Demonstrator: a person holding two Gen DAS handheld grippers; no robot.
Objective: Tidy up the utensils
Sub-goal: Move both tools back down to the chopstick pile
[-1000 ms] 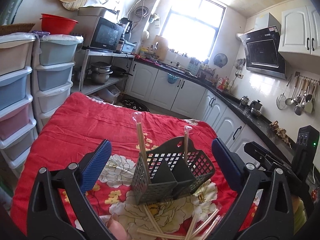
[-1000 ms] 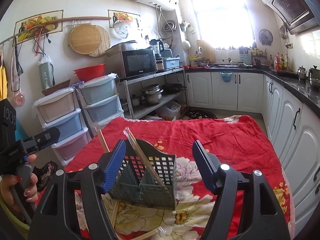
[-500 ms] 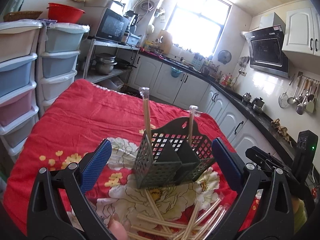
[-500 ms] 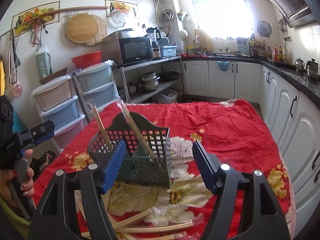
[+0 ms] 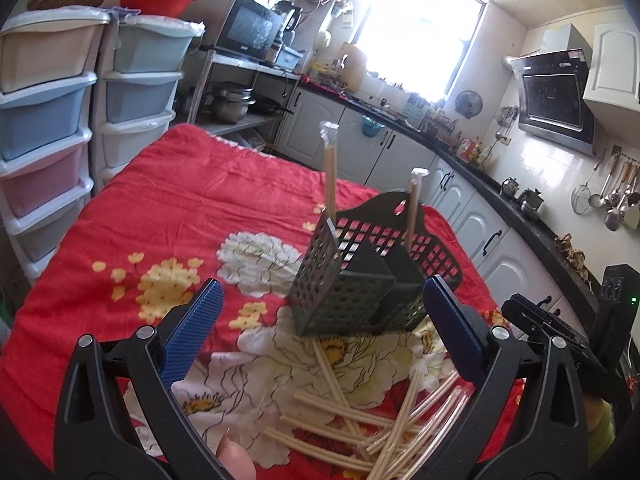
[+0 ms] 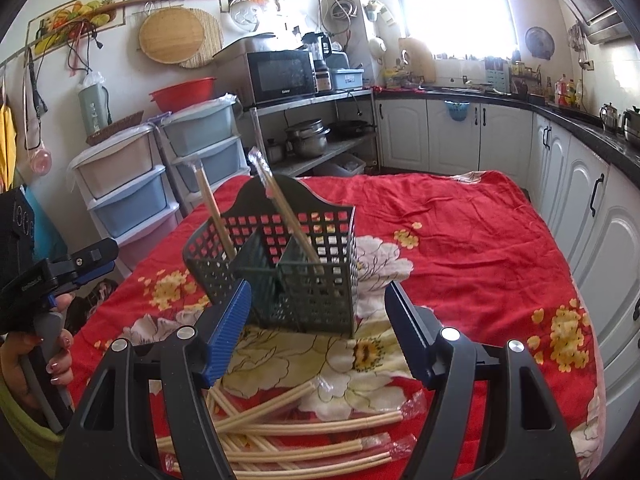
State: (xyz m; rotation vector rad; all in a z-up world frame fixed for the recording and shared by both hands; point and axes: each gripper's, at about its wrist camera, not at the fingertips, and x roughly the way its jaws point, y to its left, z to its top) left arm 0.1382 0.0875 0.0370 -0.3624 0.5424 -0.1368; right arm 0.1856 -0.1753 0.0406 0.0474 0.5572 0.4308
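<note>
Both claws empty, jaws wide: left gripper (image 5: 322, 332), right gripper (image 6: 318, 330). Step: reaching for loose wrapped chopsticks (image 6: 304, 432) piled near side of basket (image 6: 288, 272) on red cloth (image 6: 460, 240); next, close on one pair

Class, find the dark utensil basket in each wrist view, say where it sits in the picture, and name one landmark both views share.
Left wrist: utensil basket right of centre, beyond the open left gripper.
Right wrist: basket just left of centre, beyond the open right gripper.
Shared landmark: the microwave.
</note>
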